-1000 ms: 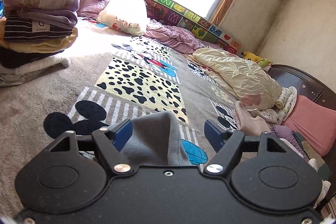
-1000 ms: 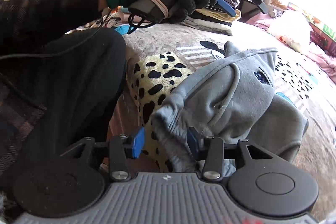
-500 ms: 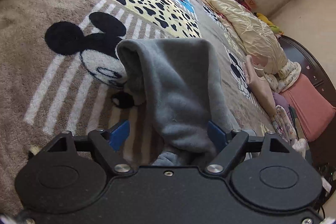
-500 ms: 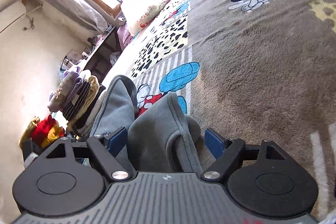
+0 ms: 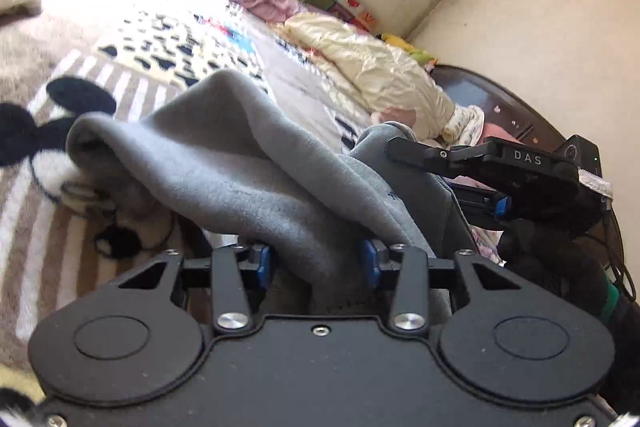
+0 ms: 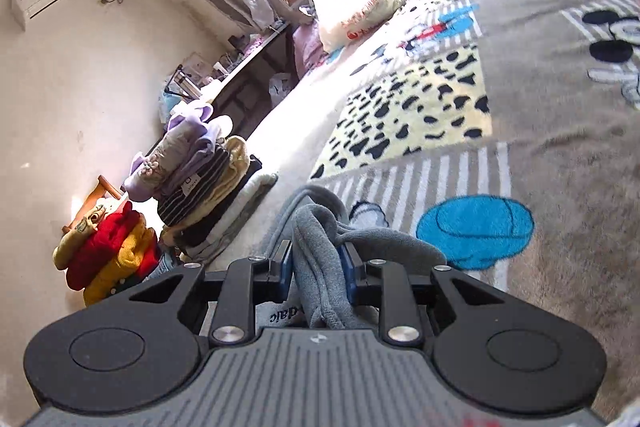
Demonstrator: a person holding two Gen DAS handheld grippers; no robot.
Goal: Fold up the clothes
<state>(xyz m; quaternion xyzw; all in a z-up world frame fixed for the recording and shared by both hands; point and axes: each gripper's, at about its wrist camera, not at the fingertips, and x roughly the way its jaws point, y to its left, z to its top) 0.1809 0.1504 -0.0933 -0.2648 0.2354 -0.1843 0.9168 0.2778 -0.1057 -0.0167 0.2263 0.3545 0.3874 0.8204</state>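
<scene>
While my right gripper (image 6: 317, 267) is clamped tight on the soft grey fleece garment (image 5: 224, 163), left gripper (image 5: 316, 264) stands part-closed around a fold; the other tool sits at 3 o'clock.

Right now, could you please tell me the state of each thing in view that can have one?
Left gripper: shut on the grey garment.
Right gripper: shut on the grey garment.
Grey garment: bunched, lifted off the blanket, held at two points.
Stack of clothes: folded, piled at the blanket's edge.
Cartoon blanket: spread flat.
</scene>
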